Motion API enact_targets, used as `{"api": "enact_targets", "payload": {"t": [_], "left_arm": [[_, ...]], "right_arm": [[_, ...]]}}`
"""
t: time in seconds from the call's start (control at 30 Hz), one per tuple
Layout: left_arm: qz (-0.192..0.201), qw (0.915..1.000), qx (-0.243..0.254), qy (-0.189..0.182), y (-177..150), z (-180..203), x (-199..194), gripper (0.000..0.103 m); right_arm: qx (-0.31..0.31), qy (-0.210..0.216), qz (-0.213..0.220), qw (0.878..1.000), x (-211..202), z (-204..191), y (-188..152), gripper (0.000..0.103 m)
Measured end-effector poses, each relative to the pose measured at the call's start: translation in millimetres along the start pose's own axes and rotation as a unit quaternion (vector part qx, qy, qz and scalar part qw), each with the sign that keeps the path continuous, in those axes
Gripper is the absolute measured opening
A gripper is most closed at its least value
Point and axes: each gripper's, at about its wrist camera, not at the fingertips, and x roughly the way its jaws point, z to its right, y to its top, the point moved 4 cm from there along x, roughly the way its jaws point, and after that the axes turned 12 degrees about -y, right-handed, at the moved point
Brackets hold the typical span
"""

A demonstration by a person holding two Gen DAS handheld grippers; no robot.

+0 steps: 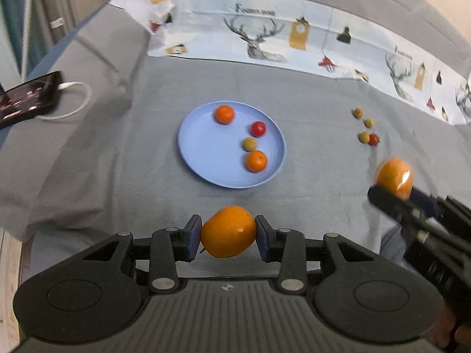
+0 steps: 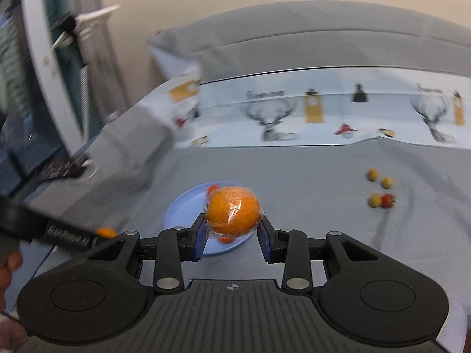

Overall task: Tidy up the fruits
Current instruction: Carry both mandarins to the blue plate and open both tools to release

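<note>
my left tool clamped on a bare orange, my right tool gripping a plastic-wrapped orange, both above the blue plate

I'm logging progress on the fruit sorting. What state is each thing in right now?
Left gripper: shut on a bare orange, lifted.
Right gripper: shut on a plastic-wrapped orange, lifted.
Blue plate: on the grey cloth, holding four fruits.
Small loose fruits: on the cloth, off the plate.
Phone: screen lit, cable plugged in.
</note>
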Motion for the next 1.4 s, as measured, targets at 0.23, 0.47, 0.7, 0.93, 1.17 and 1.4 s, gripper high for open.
{"api": "enact_targets", "payload": {"t": [0.23,0.47,0.7,0.93,1.17,1.4], "left_arm": [[0.027,0.9992,-0.026,0.01,-5,-25,-19,0.043],[0.033,0.9987,-0.035,0.019,-5,-33,-20,0.043],[0.034,0.9985,-0.035,0.024,1,-34,-16,0.043],[0.023,0.9988,-0.031,0.031,11,-35,-2,0.043],[0.009,0.9989,-0.025,0.038,25,-36,17,0.043],[-0.01,0.9983,-0.018,0.055,44,-40,50,0.043]], "right_arm": [[-0.057,-0.002,0.01,0.998,-15,-38,-2,0.038],[-0.07,-0.01,0.005,0.997,-20,-45,-7,0.038],[-0.074,-0.018,0.0,0.997,-14,-44,-5,0.038],[-0.072,-0.022,-0.02,0.997,0,-43,-8,0.038],[-0.064,-0.027,-0.04,0.997,18,-38,-10,0.038],[-0.066,-0.023,-0.05,0.996,49,-44,-5,0.038]]}}
